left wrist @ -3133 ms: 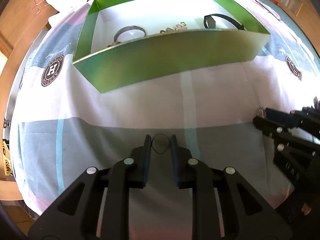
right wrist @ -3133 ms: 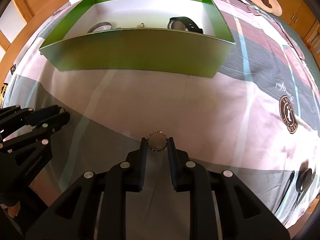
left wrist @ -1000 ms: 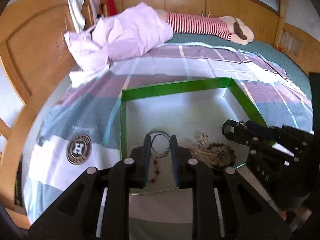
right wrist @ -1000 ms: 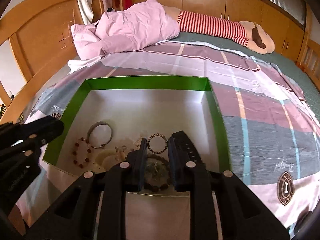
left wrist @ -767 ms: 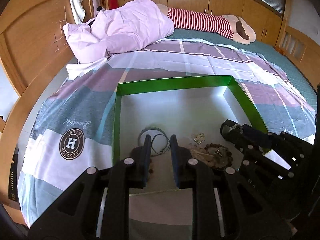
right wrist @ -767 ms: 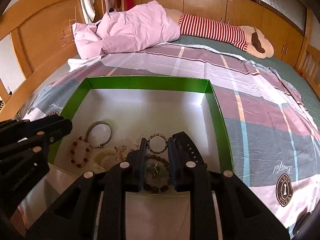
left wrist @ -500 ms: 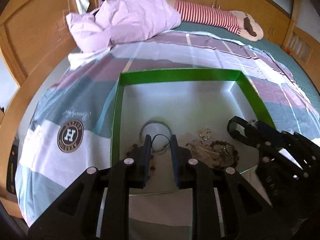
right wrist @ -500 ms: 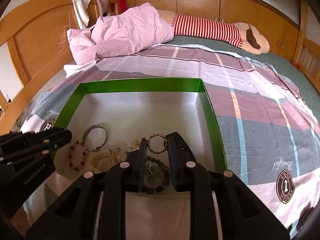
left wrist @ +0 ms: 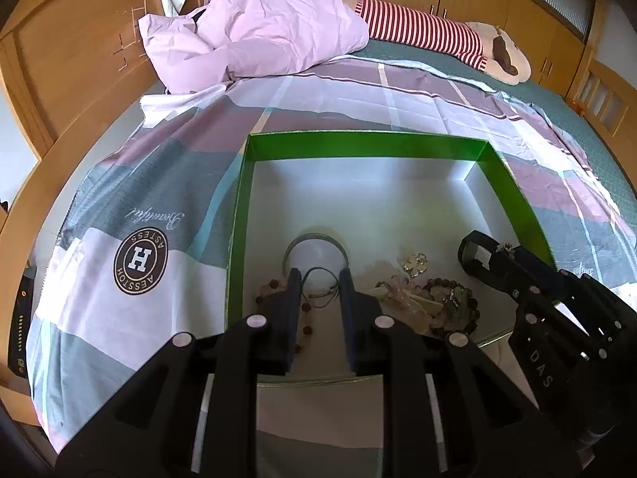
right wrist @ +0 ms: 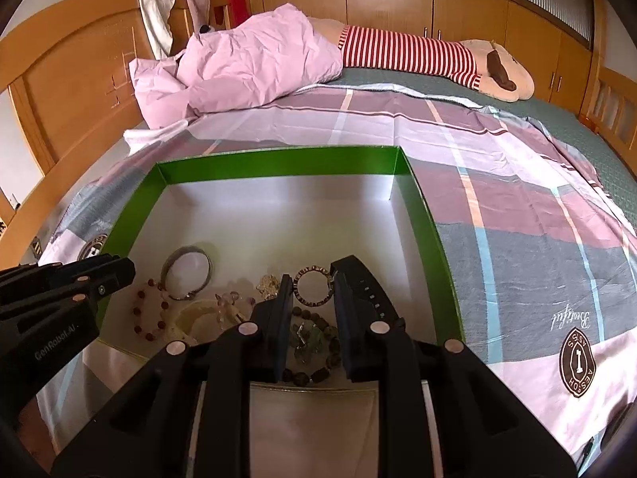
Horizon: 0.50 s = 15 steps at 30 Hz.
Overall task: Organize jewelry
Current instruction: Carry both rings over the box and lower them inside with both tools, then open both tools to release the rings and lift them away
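Observation:
A green box [left wrist: 358,144] with a white floor lies on the bed; it also shows in the right wrist view [right wrist: 278,163]. My left gripper [left wrist: 321,283] is shut on a thin black cord ring [left wrist: 318,275] and holds it above the box's near left part, over a silver bangle [left wrist: 292,245] and a red bead bracelet. My right gripper [right wrist: 312,285] is shut on a studded metal ring [right wrist: 312,283] above dark bead bracelets [right wrist: 310,334] and a black watch strap [right wrist: 368,286] in the box. The right gripper also shows in the left wrist view [left wrist: 501,259].
The box sits on a plaid sheet [left wrist: 159,183] with round logos. A pink crumpled duvet [right wrist: 247,67] and a striped plush toy [right wrist: 418,55] lie at the far end. A wooden headboard [left wrist: 71,51] runs along the left. Several other trinkets lie in the box's near part.
Both grippers rose from the sheet in front of the box and now hang over its near part, each still holding its ring. In the last half second they shifted only slightly.

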### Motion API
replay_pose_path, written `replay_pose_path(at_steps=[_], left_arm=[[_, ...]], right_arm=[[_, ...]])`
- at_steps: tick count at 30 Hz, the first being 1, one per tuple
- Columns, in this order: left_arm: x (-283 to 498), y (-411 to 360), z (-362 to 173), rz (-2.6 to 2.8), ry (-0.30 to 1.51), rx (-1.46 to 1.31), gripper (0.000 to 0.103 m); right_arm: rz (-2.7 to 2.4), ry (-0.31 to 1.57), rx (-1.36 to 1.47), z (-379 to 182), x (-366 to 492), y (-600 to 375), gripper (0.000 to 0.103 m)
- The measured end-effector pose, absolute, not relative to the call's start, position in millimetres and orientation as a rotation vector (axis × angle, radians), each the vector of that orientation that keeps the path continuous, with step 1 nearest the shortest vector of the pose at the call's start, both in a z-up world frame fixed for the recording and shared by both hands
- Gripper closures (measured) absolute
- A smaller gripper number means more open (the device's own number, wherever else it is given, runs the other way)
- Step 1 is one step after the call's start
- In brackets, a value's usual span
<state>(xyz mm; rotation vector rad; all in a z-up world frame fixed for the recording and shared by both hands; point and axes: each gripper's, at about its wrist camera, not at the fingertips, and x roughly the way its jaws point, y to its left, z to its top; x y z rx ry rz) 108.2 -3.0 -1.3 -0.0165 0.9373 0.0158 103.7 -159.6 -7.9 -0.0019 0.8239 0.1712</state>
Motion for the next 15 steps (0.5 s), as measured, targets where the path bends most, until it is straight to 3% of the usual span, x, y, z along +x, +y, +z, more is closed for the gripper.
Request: replay_pose_path(at_steps=[11,12,13,14,15], left_arm=[[115.7,-3.1,-20.7,0.038,0.989,-0.021,0.083],[115.5,-3.0,-21.2,0.038,0.992,-0.023,0.083],[115.1,-2.8,-20.9,0.040,0.993,-0.025,0.082],[114.7,-2.6,-20.0,0.039,0.991,-0.026,0.074],[113.5,-2.6,-17.9,0.043,0.983,-0.022,0.058]], right_arm=[[0.174,0.843,0.026,-10.3,105.4,-164.3,0.081],[0.169,0.847,0.033,-10.3,105.4,-165.1,0.077],[0.166,0.852,0.046,-9.9,105.4,-166.8,0.065],[0.163,0.852,0.058,-8.9,105.2,-168.5,0.051],[0.155,0.846,0.070,-7.2,104.1,-170.1,0.043]])
